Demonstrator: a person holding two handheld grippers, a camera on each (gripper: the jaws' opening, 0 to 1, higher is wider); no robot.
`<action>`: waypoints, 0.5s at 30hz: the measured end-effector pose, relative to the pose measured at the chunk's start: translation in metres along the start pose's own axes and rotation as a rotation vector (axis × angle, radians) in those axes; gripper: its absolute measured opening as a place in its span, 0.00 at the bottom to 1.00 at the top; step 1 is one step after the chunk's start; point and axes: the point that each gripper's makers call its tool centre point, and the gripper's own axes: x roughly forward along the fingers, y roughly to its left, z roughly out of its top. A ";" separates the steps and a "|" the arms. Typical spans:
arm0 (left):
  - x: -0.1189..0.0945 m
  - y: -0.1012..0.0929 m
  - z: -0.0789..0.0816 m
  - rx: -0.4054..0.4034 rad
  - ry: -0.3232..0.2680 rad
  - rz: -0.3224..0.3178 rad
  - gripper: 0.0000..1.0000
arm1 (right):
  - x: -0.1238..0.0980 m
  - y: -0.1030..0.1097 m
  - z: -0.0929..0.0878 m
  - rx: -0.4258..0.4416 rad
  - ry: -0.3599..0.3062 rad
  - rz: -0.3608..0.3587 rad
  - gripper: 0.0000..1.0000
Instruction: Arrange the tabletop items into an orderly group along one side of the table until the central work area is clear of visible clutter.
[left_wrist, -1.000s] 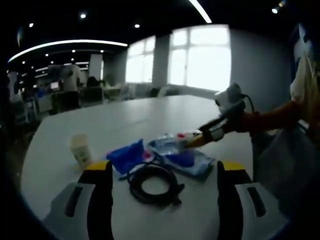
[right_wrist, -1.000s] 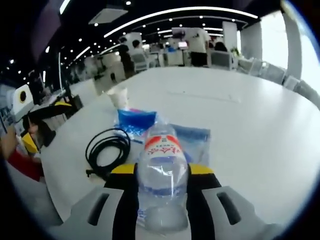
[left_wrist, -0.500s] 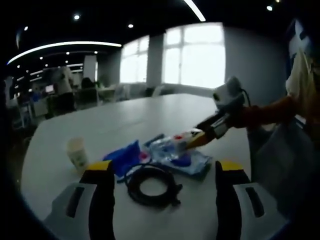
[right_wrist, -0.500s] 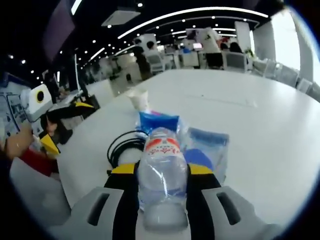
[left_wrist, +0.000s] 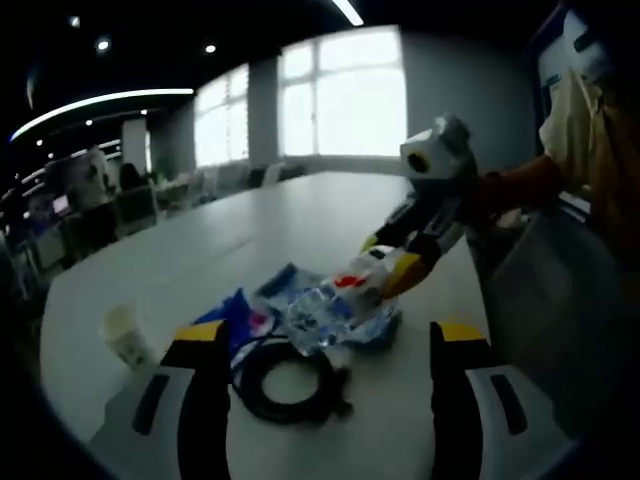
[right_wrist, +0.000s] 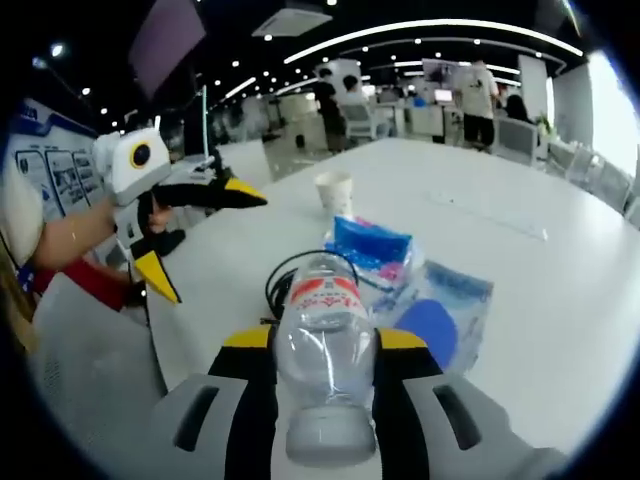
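step: we're carrying the clear plastic water bottle with red label (right_wrist: 325, 365), lower centre | right gripper (right_wrist: 325, 350) clamped on it | left gripper (left_wrist: 318, 345) apart, holding nothing | next: we'd park it by the coiled black cable (left_wrist: 290, 382), probably

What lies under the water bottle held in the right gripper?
Beneath the water bottle: a coiled black cable and a clear plastic bag with blue contents. The bottle hides part of both.

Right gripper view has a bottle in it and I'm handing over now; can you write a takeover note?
Right hand-held gripper: shut on the water bottle, held above the table.
Left hand-held gripper: open, holding nothing, over the black cable coil.
Still mid-table: cable coil, blue pouch, clear bag, paper cup.
Done: bottle picked up.
Left: place it at one side, then group the rest there.
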 end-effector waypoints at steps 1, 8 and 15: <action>0.002 -0.002 0.000 0.009 0.005 -0.015 0.79 | 0.000 0.002 0.000 -0.006 0.002 0.008 0.34; 0.021 -0.015 -0.008 0.095 0.081 -0.143 0.79 | -0.005 0.018 -0.005 -0.057 0.035 0.064 0.34; 0.036 -0.019 -0.018 0.143 0.147 -0.224 0.75 | -0.008 0.028 -0.006 -0.091 0.049 0.103 0.35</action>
